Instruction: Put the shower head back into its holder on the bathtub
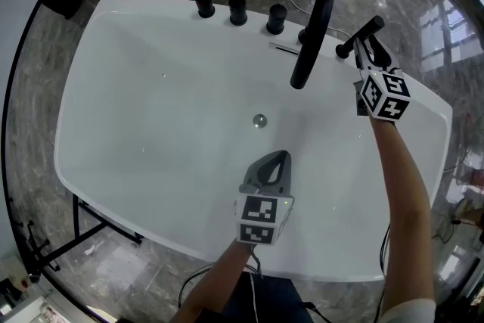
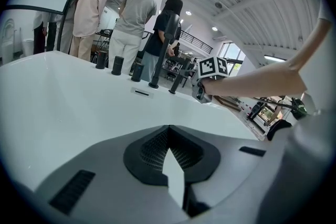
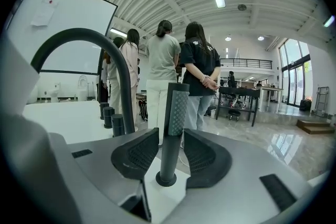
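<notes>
The black stick-shaped shower head (image 1: pixel 361 36) stands in its round holder (image 3: pixel 166 180) on the far right rim of the white bathtub (image 1: pixel 151 125). My right gripper (image 1: pixel 364 51) is shut on the shower head (image 3: pixel 173 128), one ribbed pad close against each side of the stem. My left gripper (image 1: pixel 277 159) hovers over the near middle of the tub basin. Its jaws are shut with nothing between them, and in the left gripper view (image 2: pixel 168 132) the pads meet in a point.
A tall black arched faucet (image 1: pixel 311 38) rises just left of the shower head, close to my right gripper. Three black knobs (image 1: pixel 237 10) line the far rim. A drain (image 1: pixel 260 120) sits mid-basin. Several people (image 3: pixel 163 76) stand beyond the tub.
</notes>
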A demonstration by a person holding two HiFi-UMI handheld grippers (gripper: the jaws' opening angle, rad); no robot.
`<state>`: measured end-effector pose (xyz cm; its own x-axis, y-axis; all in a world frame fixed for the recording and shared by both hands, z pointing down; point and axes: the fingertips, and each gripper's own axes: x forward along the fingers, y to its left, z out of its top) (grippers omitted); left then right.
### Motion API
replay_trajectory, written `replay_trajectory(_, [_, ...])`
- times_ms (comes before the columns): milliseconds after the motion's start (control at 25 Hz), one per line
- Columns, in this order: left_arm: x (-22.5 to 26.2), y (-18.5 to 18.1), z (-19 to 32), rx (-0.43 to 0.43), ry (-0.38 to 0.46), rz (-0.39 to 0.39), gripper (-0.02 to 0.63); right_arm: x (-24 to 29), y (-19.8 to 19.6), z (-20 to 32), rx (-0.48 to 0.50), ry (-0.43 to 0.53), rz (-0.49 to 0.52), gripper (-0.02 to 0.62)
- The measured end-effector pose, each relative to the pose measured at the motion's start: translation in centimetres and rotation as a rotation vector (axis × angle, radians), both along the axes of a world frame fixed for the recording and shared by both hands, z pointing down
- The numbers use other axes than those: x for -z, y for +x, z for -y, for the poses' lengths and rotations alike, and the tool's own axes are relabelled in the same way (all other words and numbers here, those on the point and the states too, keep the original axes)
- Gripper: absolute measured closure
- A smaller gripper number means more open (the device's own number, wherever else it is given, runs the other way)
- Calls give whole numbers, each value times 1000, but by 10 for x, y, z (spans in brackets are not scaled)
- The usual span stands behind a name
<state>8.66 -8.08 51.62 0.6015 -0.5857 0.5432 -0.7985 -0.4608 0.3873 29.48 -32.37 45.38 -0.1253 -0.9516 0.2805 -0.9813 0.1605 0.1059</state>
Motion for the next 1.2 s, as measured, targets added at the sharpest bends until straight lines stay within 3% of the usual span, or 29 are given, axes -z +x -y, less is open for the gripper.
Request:
replay_trajectory(200, [21, 0, -4, -18, 43, 19, 606, 21, -5, -25, 15, 28, 4, 445])
replay_trajectory(600, [94, -7, -15, 40, 105, 31, 606, 72, -39, -153, -8, -17, 274, 449])
replay_trajectory(720, [133, -6, -27, 49, 121, 12, 606, 99, -59, -204, 7, -67, 268, 485])
replay_trajectory(840, [172, 0, -34, 28, 165, 23, 606, 138, -71, -244, 6, -58, 265, 552])
replay_trajectory(1000, [229, 5, -44, 7, 232, 25, 606, 190, -88, -284, -2, -56, 295, 582])
replay_trajectory(1200, [285, 11, -73, -9, 242, -21, 606, 243, -104, -335, -38, -55, 281, 589])
